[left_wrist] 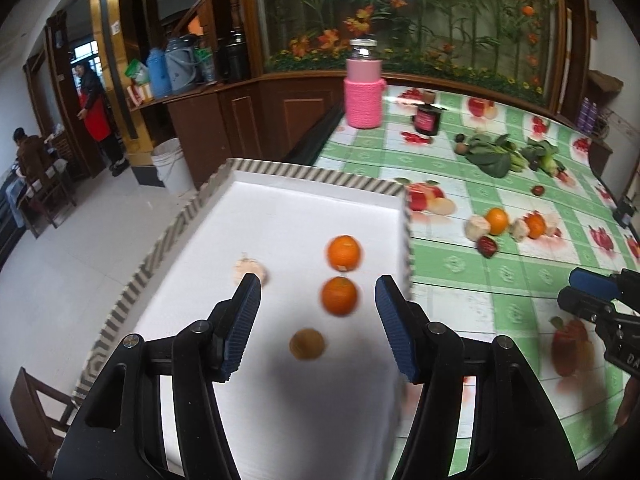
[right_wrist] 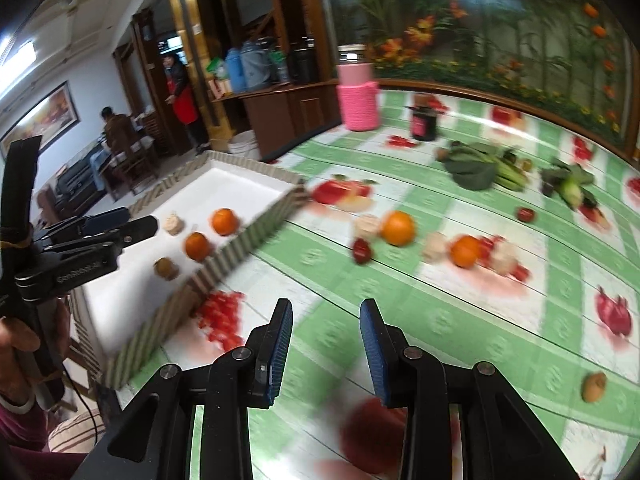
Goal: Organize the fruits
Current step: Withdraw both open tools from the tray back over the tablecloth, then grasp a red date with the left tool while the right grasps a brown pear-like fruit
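An orange (left_wrist: 339,295) lies on the tray (left_wrist: 320,178) between the left gripper's (left_wrist: 318,294) parted fingers, untouched.

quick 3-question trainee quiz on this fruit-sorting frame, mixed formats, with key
1. True or false: the left gripper holds an orange.
2. How many oranges lie in the tray? A) one B) two C) four
3. Fill in: the pink bottle stands on the ____.

Key
1. False: the jaws stand open above the tray, with nothing between them.
2. B: the far orange and the near orange. Two more oranges lie out on the table.
3. Table, beyond the tray.
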A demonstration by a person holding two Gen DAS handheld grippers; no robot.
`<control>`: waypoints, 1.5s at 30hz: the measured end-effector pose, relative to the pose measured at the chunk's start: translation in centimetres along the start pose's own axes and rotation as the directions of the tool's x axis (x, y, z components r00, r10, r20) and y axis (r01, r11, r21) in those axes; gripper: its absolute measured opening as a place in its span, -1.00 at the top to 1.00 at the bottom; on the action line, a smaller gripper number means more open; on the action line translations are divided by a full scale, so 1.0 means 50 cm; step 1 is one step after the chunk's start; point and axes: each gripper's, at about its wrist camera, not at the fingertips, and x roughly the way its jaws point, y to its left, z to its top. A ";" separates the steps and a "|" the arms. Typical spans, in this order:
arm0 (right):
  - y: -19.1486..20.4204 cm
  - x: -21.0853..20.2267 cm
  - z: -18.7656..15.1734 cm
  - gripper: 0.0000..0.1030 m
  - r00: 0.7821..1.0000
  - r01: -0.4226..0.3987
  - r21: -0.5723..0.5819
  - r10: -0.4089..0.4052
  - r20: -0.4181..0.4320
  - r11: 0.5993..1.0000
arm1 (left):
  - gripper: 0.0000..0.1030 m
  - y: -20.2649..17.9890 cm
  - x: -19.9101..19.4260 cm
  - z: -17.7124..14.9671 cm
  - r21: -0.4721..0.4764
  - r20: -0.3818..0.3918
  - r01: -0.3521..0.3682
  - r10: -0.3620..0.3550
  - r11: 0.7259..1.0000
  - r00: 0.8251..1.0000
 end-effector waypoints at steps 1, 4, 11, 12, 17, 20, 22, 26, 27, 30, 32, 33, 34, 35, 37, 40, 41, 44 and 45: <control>-0.013 -0.005 -0.007 0.34 1.000 0.013 0.009 -0.013 -0.002 1.000 | -0.17 -0.009 0.000 0.000 0.004 -0.002 0.015 -0.015 1.000 1.000; -0.048 -0.018 -0.028 0.34 0.999 0.050 0.038 -0.050 -0.010 0.998 | -0.17 -0.039 0.006 0.001 0.015 -0.018 0.056 -0.056 0.998 0.998; -0.116 -0.043 -0.071 0.34 0.993 0.119 0.085 -0.117 -0.034 0.989 | -0.17 -0.119 0.017 0.004 0.065 -0.054 0.135 -0.132 0.989 0.990; -0.127 -0.049 -0.076 0.34 0.992 0.128 0.094 -0.125 -0.033 0.987 | -0.17 -0.131 0.019 0.005 0.075 -0.057 0.142 -0.138 0.987 0.989; -0.178 -0.080 -0.102 0.34 0.987 0.163 0.141 -0.160 -0.027 0.977 | -0.17 -0.170 0.031 0.010 0.095 -0.068 0.169 -0.162 0.981 0.984; -0.218 -0.112 -0.119 0.34 0.980 0.196 0.184 -0.197 -0.016 0.963 | -0.17 -0.187 0.039 0.011 0.099 -0.080 0.178 -0.171 0.979 0.982; -0.245 -0.130 -0.131 0.32 0.972 0.234 0.206 -0.235 -0.019 0.950 | -0.17 -0.200 0.047 0.012 0.101 -0.087 0.188 -0.180 0.977 0.980; -0.291 -0.149 -0.145 0.31 0.956 0.289 0.242 -0.290 -0.034 0.926 | -0.17 -0.220 0.063 0.014 0.101 -0.105 0.207 -0.197 0.973 0.975; -0.300 -0.152 -0.149 0.30 0.953 0.301 0.247 -0.301 -0.040 0.921 | -0.17 -0.223 0.065 0.014 0.099 -0.108 0.212 -0.201 0.972 0.974; -0.325 -0.152 -0.157 0.30 0.946 0.322 0.269 -0.318 -0.059 0.908 | -0.17 -0.234 0.077 0.015 0.097 -0.119 0.223 -0.211 0.970 0.970; -0.338 -0.146 -0.154 0.30 0.948 0.318 0.279 -0.313 -0.062 0.906 | -0.17 -0.239 0.087 0.018 0.088 -0.131 0.231 -0.219 0.969 0.967; -0.343 -0.141 -0.151 0.30 0.947 0.320 0.277 -0.314 -0.065 0.906 | -0.17 -0.241 0.093 0.020 0.081 -0.137 0.234 -0.222 0.969 0.965; -0.346 -0.136 -0.148 0.30 0.945 0.325 0.275 -0.319 -0.068 0.905 | -0.17 -0.243 0.098 0.021 0.074 -0.142 0.238 -0.226 0.968 0.964; -0.349 -0.130 -0.145 0.30 0.944 0.328 0.271 -0.321 -0.071 0.905 | -0.17 -0.246 0.101 0.022 0.071 -0.145 0.242 -0.230 0.968 0.962; -0.354 -0.114 -0.141 0.30 0.945 0.327 0.262 -0.316 -0.085 0.908 | -0.17 -0.253 0.111 0.025 0.065 -0.150 0.246 -0.234 0.967 0.961; -0.361 -0.094 -0.137 0.30 0.946 0.324 0.254 -0.308 -0.100 0.911 | -0.17 -0.264 0.124 0.030 0.064 -0.158 0.239 -0.227 0.969 0.961; -0.365 -0.090 -0.137 0.30 0.948 0.319 0.262 -0.303 -0.103 0.911 | -0.16 -0.269 0.130 0.031 0.063 -0.161 0.237 -0.225 0.969 0.961; -0.377 -0.084 -0.138 0.30 0.959 0.284 0.293 -0.269 -0.090 0.913 | -0.17 -0.281 0.147 0.037 0.060 -0.167 0.234 -0.221 0.970 0.961; -0.376 -0.081 -0.137 0.30 0.959 0.283 0.291 -0.269 -0.089 0.914 | -0.16 -0.284 0.153 0.040 0.056 -0.169 0.229 -0.217 0.972 0.961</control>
